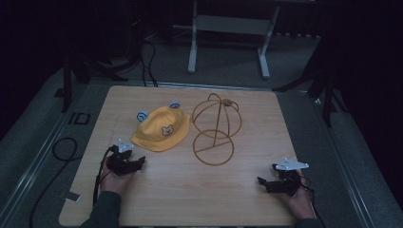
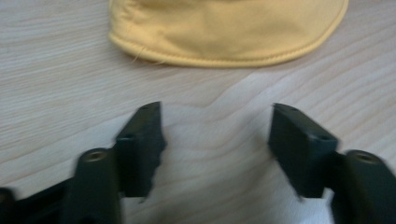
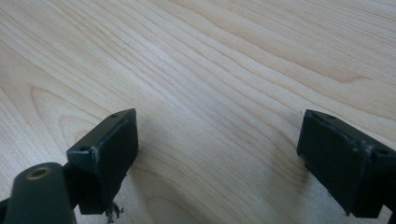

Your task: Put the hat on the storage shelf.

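Approach step: left gripper (image 1: 138,163) and right gripper (image 1: 261,181) both released, empty; next, left closes on yellow hat (image 1: 160,129) brim at frame centre, beside wire stand (image 1: 215,129)

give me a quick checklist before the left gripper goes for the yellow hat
1. Left gripper jaws wide apart, nothing between them: ok.
2. Yellow hat brim lies just ahead of the left jaws, not yet touched: ok.
3. Wire hat stand upright beside the hat, bare: ok.
4. Right gripper open, resting on the table away from the stand: ok.
5. Whether the hat touches the stand's base ring: cannot tell.
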Available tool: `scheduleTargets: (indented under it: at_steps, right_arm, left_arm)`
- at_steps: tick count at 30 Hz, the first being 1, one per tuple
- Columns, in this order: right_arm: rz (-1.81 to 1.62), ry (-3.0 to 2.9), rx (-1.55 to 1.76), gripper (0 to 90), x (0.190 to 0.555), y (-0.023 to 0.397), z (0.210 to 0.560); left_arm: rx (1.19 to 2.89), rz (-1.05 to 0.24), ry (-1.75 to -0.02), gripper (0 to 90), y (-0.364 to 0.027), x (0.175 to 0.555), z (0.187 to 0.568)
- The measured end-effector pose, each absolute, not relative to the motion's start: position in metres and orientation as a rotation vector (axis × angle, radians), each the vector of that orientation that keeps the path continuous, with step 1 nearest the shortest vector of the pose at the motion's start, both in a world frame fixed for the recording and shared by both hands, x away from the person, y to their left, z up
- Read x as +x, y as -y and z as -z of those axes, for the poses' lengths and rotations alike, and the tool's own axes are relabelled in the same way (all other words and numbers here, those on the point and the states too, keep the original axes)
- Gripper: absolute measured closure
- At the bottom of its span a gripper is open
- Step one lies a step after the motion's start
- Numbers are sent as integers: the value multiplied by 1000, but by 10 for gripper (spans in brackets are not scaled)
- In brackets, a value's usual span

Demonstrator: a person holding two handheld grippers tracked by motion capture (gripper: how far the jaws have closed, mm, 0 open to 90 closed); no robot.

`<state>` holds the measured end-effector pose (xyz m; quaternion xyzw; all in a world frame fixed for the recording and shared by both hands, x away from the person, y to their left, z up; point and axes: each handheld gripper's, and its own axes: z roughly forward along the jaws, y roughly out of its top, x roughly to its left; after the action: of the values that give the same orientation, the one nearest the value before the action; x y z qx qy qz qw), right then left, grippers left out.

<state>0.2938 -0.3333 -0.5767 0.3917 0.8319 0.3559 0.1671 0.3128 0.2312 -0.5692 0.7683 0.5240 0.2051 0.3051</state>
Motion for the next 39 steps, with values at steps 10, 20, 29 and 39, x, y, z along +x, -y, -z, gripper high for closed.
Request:
scheduleTargets:
  at_steps: [10,20,29,39]
  right_arm:
    - [-1013,-2367,1115,124,294,333,577]
    - [-1013,-2367,1115,124,294,333,577]
    - [-1013,-2367,1115,124,294,333,577]
    - [-1013,-2367,1115,124,294,333,577]
  left_arm:
    - [2056,-578,-1356,508,-241,302,558]
    - [2084,-527,-1310,537,-241,299,538]
    - [2111,-502,-1200,539,-245,301,522]
    - [2144,-493,-1094,542,-250,314,496]
